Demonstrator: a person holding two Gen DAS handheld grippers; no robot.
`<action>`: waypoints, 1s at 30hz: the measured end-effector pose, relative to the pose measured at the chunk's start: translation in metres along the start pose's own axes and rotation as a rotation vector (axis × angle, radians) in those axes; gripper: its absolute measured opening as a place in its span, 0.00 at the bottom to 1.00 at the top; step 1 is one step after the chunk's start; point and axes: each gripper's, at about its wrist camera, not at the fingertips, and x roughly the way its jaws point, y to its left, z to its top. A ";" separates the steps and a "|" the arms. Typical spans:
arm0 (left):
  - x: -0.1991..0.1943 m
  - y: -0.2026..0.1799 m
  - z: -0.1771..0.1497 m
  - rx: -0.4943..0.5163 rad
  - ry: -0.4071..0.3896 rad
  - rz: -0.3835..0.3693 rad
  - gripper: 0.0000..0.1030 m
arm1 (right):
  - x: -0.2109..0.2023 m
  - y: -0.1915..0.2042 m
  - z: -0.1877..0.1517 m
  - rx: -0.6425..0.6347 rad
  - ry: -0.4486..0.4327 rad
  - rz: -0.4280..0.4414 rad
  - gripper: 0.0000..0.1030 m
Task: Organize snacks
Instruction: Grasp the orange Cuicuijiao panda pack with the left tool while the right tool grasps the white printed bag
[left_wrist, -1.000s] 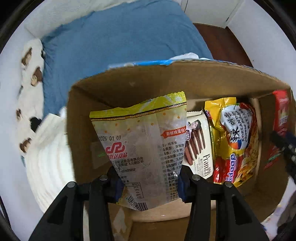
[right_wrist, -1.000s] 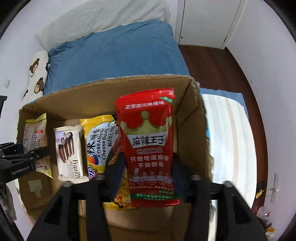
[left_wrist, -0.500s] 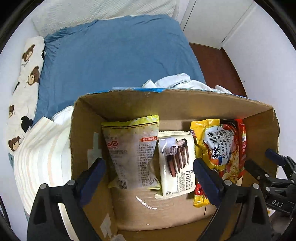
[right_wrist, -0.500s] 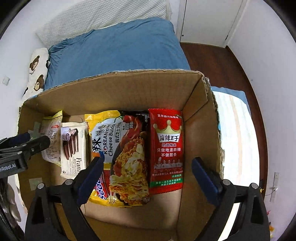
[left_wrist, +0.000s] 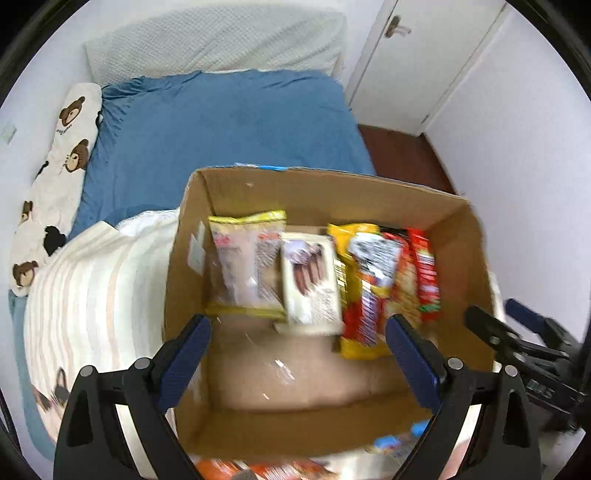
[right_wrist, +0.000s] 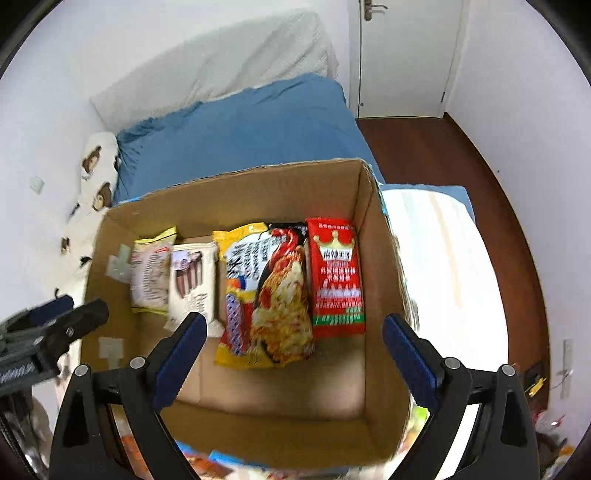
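Note:
An open cardboard box (left_wrist: 314, 195) (right_wrist: 240, 199) holds a row of snacks. From left to right they are a yellow-edged clear packet (left_wrist: 245, 273) (right_wrist: 151, 273), a white chocolate-stick packet (left_wrist: 310, 284) (right_wrist: 192, 284), a yellow noodle bag (left_wrist: 365, 288) (right_wrist: 266, 295) and a red crown packet (left_wrist: 426, 273) (right_wrist: 336, 277). My left gripper (left_wrist: 297, 325) hangs open above the box's left half, with nothing between its blue pads. Over the right half my right gripper (right_wrist: 293, 319) is open and empty too. Each gripper shows at the edge of the other's view: the right gripper (left_wrist: 495, 314), the left gripper (right_wrist: 77, 308).
The box rests on a bed with a blue sheet (left_wrist: 221, 129), a bear-print pillow (left_wrist: 55, 166) and a striped blanket (left_wrist: 92, 295). More snack packets (left_wrist: 258, 469) lie blurred below the box's near wall. A white door (right_wrist: 402, 55) and dark wooden floor (right_wrist: 443, 155) are at the right.
The left gripper let go of the yellow-edged packet and the right let go of the red packet; both packets now lie in the box. Both grippers opened wide and rose away from the box.

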 end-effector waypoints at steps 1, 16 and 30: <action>-0.007 -0.002 -0.007 0.002 -0.007 -0.004 0.94 | -0.006 -0.002 -0.006 0.012 -0.003 0.013 0.95; -0.027 0.007 -0.159 -0.153 0.020 0.001 0.94 | -0.012 -0.077 -0.200 0.515 0.181 0.277 0.95; 0.051 0.017 -0.195 -0.276 0.211 0.037 0.94 | 0.085 -0.105 -0.244 0.775 0.316 0.176 0.59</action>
